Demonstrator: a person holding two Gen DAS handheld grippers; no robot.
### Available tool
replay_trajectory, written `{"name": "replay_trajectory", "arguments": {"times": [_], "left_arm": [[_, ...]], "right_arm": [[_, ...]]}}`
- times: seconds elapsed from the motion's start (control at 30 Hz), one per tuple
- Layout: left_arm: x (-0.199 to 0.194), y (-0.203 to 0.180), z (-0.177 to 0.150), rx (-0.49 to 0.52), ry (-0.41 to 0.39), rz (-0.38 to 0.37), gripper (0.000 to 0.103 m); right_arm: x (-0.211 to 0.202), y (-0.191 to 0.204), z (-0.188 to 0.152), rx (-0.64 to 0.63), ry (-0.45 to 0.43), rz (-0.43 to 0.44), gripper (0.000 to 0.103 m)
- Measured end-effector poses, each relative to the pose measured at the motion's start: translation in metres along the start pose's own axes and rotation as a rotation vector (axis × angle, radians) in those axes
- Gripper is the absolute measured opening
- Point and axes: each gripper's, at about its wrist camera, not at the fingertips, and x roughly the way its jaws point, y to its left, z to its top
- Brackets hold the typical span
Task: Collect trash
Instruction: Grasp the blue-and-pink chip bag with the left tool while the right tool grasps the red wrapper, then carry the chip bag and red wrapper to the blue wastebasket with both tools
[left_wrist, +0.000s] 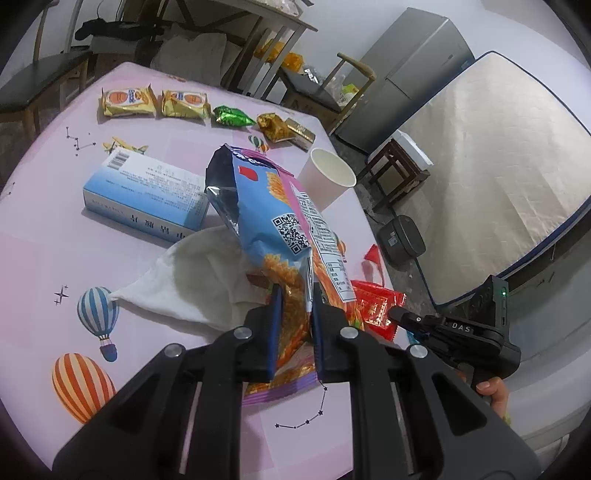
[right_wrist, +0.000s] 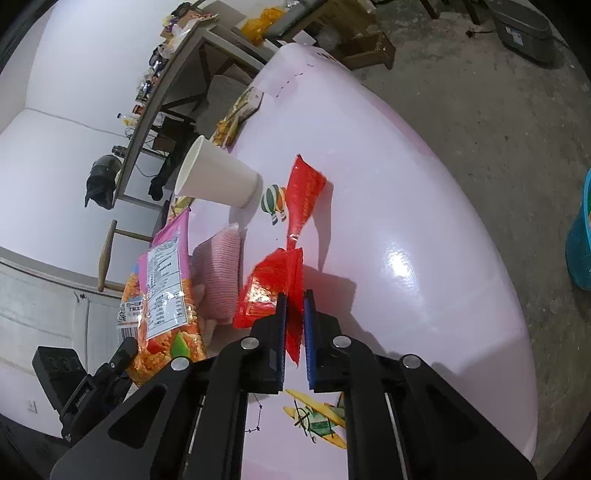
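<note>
My left gripper (left_wrist: 295, 291) is shut on an opened blue-and-pink snack bag (left_wrist: 273, 214), which stands tilted above the pink table (left_wrist: 44, 258). The same snack bag (right_wrist: 162, 295) shows at the left of the right wrist view. My right gripper (right_wrist: 294, 297) is shut on a red plastic wrapper (right_wrist: 269, 284); that red wrapper (left_wrist: 373, 302) lies by the table's right edge in the left wrist view, with the right gripper (left_wrist: 397, 314) at it. A second red scrap (right_wrist: 306, 192) lies farther along the table. A white paper cup (left_wrist: 328, 177) (right_wrist: 218, 177) stands behind the bag.
A white cloth (left_wrist: 192, 280) lies under the bag, beside a blue-and-white box (left_wrist: 144, 192). Several sealed snack packets (left_wrist: 184, 103) line the far table edge. A turquoise basket (right_wrist: 581, 236) stands on the floor at right. A mattress (left_wrist: 487, 162) and a stool (left_wrist: 399, 173) are past the table.
</note>
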Motion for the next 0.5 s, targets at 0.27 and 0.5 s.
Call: {"name": "replay_trajectory", "arguments": {"times": [0.27,0.5], "left_arm": [[-0.021,-0.01,0.003,0.036,-0.052,-0.008,0.012],[-0.036,-0.024,0.004,0.069,-0.086,-0.027,0.012]], "right_arm": [[-0.013,0.006,0.0,-0.045,-0.025,0.013,0.004],[-0.026,0.011,-0.002,-0.07,-0.043,0.031,0.004]]}}
